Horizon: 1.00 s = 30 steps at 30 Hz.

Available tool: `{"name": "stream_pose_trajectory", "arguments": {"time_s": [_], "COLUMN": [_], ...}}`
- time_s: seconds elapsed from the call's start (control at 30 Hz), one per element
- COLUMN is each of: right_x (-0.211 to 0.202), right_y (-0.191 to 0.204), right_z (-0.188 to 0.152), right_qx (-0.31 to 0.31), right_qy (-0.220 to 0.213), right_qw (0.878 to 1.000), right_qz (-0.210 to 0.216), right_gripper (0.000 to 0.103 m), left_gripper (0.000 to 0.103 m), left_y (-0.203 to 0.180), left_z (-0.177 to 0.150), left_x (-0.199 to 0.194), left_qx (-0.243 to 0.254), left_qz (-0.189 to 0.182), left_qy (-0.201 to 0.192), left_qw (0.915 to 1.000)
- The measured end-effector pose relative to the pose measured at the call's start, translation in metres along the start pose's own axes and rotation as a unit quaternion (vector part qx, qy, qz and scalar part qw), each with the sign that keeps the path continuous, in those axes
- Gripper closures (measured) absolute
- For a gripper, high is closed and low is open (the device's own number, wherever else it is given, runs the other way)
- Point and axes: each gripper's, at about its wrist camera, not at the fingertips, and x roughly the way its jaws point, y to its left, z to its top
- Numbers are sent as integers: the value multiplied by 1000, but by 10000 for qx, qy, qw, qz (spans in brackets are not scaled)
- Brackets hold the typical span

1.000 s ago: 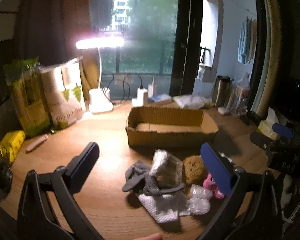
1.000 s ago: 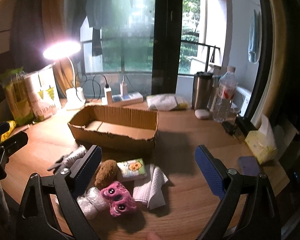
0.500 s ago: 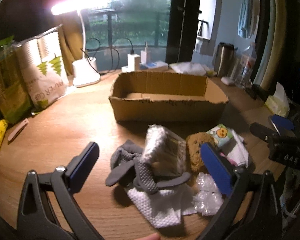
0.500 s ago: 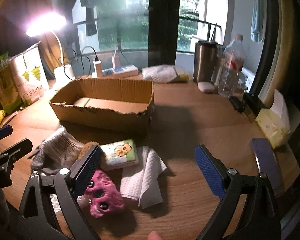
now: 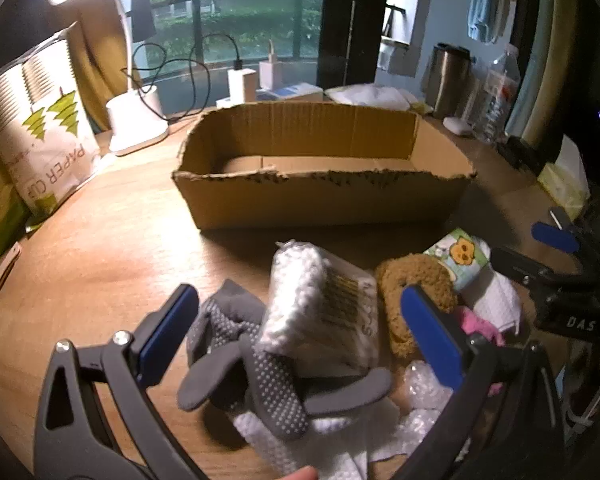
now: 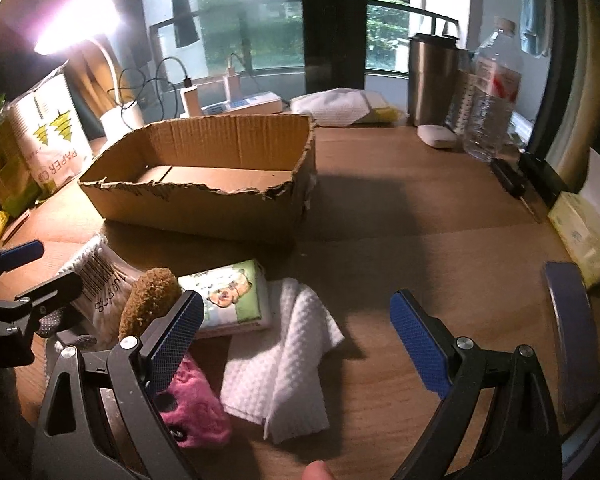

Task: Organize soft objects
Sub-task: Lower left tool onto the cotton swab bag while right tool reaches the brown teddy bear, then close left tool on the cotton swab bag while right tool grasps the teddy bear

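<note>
With both jaws spread and empty, the left gripper (image 5: 300,332) straddles a light, squashy clear-wrapped cotton-pad packet (image 5: 320,312), likely slippery, best pinched across its middle.

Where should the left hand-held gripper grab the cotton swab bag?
Grip the cotton swab bag across its raised upper end, coming from above. It lies tilted on the grey gloves, so that end stands free between the open left hand-held gripper.

"PAPER CU…", likely cups, on white bag (image 5: 56,160), "DAS" on right gripper (image 5: 556,248)
</note>
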Motion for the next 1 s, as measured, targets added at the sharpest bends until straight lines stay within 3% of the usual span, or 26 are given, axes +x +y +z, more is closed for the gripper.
{"name": "stream_pose_trajectory", "arguments": {"time_s": [0.23, 0.33, 0.53, 0.67, 0.9, 0.97, 1.0], "right_x": [13, 12, 12, 5, -1, 1, 1], "right_y": [8, 12, 14, 21, 36, 43, 48], "right_z": [2, 5, 7, 9, 12, 11, 11], "right_qx": [-150, -208, -196, -309, -456, -477, -514], "right_qy": [133, 95, 133, 27, -1, 85, 107], "right_qw": [9996, 9993, 9985, 9981, 9956, 9946, 9941], "right_qz": [202, 308, 502, 540, 825, 916, 946], "right_gripper": [7, 7, 15, 15, 16, 32, 34], "left_gripper": [20, 39, 45, 59, 68, 69, 69], "left_y": [-4, -5, -9, -7, 5, 8, 9], "left_z": [2, 2, 1, 1, 0, -1, -1], "left_x": [17, 20, 27, 23, 15, 10, 9], "left_qx": [119, 190, 231, 185, -1, -55, -70], "left_qz": [-24, -30, -150, -260, -573, -624, -634], "left_qy": [249, 313, 432, 340, 216, 159, 142], "left_qw": [9996, 9993, 9987, 9989, 9981, 9979, 9979]}}
